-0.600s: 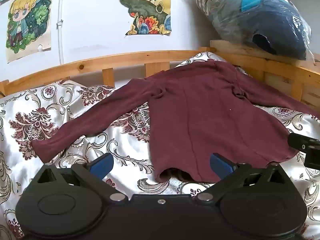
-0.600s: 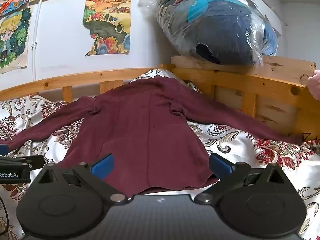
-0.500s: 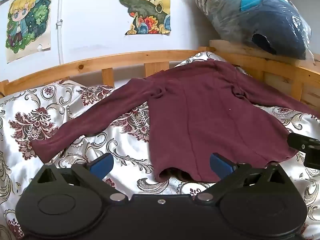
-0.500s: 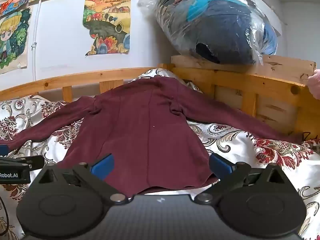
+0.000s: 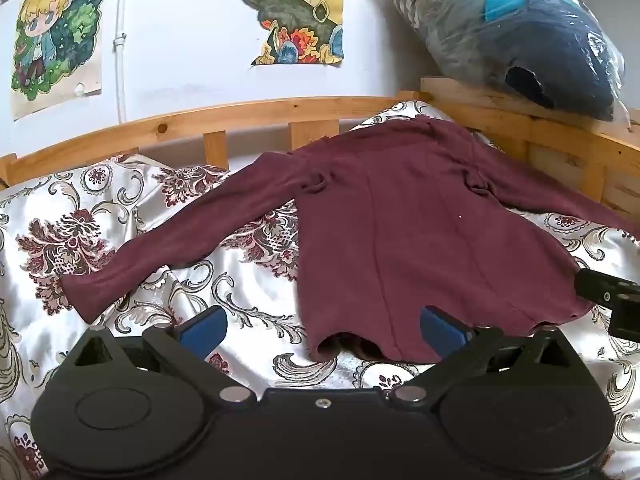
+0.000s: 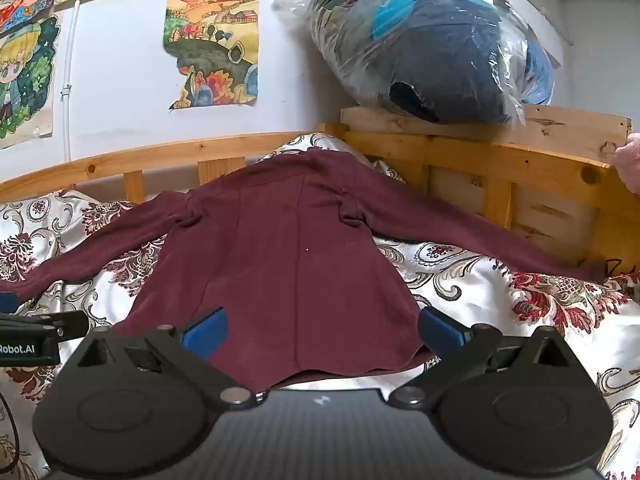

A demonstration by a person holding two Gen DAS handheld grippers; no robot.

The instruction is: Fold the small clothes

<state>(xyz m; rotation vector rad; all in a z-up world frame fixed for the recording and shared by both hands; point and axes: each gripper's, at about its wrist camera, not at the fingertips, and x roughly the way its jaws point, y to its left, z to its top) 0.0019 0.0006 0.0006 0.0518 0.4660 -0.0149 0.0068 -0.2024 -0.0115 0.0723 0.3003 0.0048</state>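
Right now my left gripper [image 5: 322, 326] hangs with its blue pads spread wide and nothing between them, low in the frame just short of the hem, and my right gripper [image 6: 322, 326] is the same, wide open and empty, its pads straddling the lower edge of the maroon long-sleeved top [image 6: 280, 264]. That top lies flat in the middle of both views on the satin floral bedspread [image 5: 248, 304], body toward me, one sleeve [image 5: 172, 240] running out to the lower left of the left view, the other sleeve [image 6: 480, 236] stretching toward the right edge of the right view beside the wooden bed rail [image 6: 500, 164]. My worry is the bedspread: it looks slick and already rumpled, so I judge a low pinch at the hem could catch bedspread along with the top, or drag the whole garment instead of folding it. The hem gapes open at centre bottom of the left view, so I might grab only one layer. The far sleeve ends close to the rail, where reaching risks a knock. With both grippers crowding the same hem, they could also collide
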